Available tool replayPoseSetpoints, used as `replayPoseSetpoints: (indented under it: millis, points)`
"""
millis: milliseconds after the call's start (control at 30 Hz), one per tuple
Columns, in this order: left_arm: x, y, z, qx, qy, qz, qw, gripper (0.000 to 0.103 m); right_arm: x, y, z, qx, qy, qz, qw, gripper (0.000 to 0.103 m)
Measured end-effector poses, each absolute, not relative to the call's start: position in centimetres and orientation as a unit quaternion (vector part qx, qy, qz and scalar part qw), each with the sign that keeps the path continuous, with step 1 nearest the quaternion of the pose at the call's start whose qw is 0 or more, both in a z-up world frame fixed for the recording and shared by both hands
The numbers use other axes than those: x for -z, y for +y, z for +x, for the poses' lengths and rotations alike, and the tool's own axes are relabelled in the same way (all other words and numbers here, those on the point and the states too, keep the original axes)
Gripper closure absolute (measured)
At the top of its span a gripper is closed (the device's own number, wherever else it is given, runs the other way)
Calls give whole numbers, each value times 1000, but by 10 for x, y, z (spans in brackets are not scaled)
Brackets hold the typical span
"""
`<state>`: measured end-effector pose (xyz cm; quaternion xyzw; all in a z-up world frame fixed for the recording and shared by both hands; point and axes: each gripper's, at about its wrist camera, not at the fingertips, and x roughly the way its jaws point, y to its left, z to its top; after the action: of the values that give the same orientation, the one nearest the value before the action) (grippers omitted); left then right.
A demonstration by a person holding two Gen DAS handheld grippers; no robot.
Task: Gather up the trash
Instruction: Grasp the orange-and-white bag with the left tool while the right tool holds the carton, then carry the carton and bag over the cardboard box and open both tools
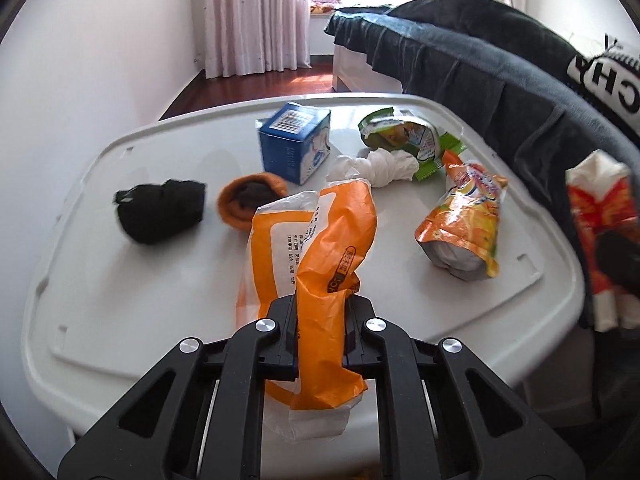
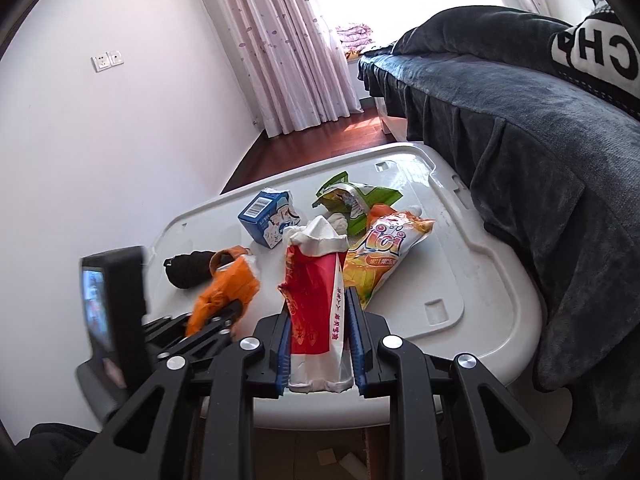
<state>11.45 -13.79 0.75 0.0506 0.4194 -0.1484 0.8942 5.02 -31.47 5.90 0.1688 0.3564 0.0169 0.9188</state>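
Both grippers clamp wrappers above a white desk (image 1: 120, 280) strewn with trash.

Going left to right: the left gripper (image 1: 320, 320) has its fingers (image 1: 286, 320) pressed tight on an orange and white plastic bag (image 1: 320, 240), which rises from between them toward twelve o'clock. The right gripper (image 2: 318, 336) pinches a red and white wrapper (image 2: 314, 296) between its blue-padded fingers (image 2: 356, 336), upright, its crumpled white top at twelve o'clock. On the desk beyond, from nine o'clock round to two: a black bundle (image 1: 160, 210), an orange-rimmed cloth (image 1: 250, 196), a blue carton (image 1: 296, 146), a wad of white tissue (image 1: 384, 166), a green wrapper (image 1: 404, 132), and an orange drink pouch (image 1: 464, 224). A dark-covered bed (image 1: 480, 72) borders the desk at three o'clock.
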Motion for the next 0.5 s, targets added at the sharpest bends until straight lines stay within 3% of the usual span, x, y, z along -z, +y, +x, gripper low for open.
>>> replayPoseSetpoints:
  millis: [267, 500]
  points:
    - [-40, -84, 37, 121, 424, 54, 896, 92, -62, -275, 13, -56, 347, 141, 925, 79]
    - [-14, -33, -41, 108, 461, 37, 880, 92, -29, -226, -54, -87, 391, 100, 911, 79]
